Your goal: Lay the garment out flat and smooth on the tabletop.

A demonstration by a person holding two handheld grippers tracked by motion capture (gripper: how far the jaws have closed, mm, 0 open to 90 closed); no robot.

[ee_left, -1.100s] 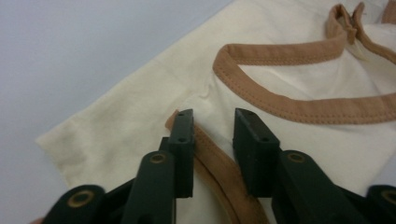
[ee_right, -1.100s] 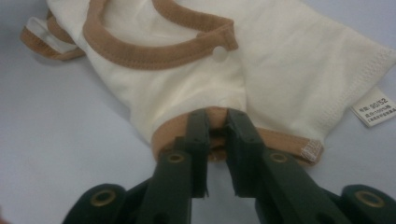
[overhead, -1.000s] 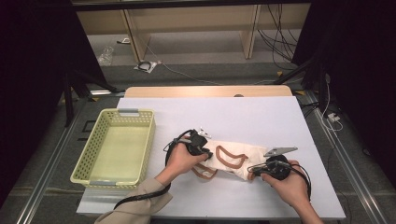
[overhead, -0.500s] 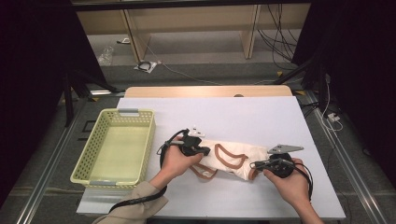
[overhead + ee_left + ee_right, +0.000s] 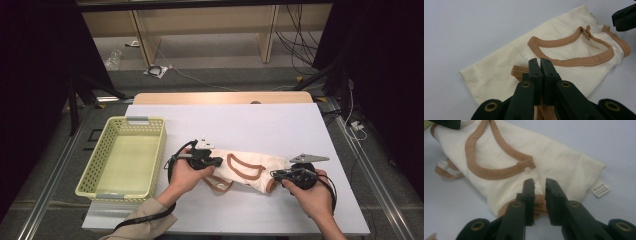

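Note:
A cream garment with brown trim lies folded into a narrow strip across the white table. At its left end my left gripper is shut, and in the left gripper view the jaws pinch the brown-edged fabric of the garment. My right gripper is at the strip's right end. Its jaws have just been opening and stand a little apart over a bunched brown hem, no longer pressing the garment.
A yellow plastic basket with nothing in it stands on the table's left side. A small white label sticks out from the garment's edge. Bare table stretches behind the garment, and table legs and cables are beyond the far edge.
The right gripper's jaws have parted from the garment's end. The left hand has shifted slightly with its end, and the garment now lies as a straighter strip.

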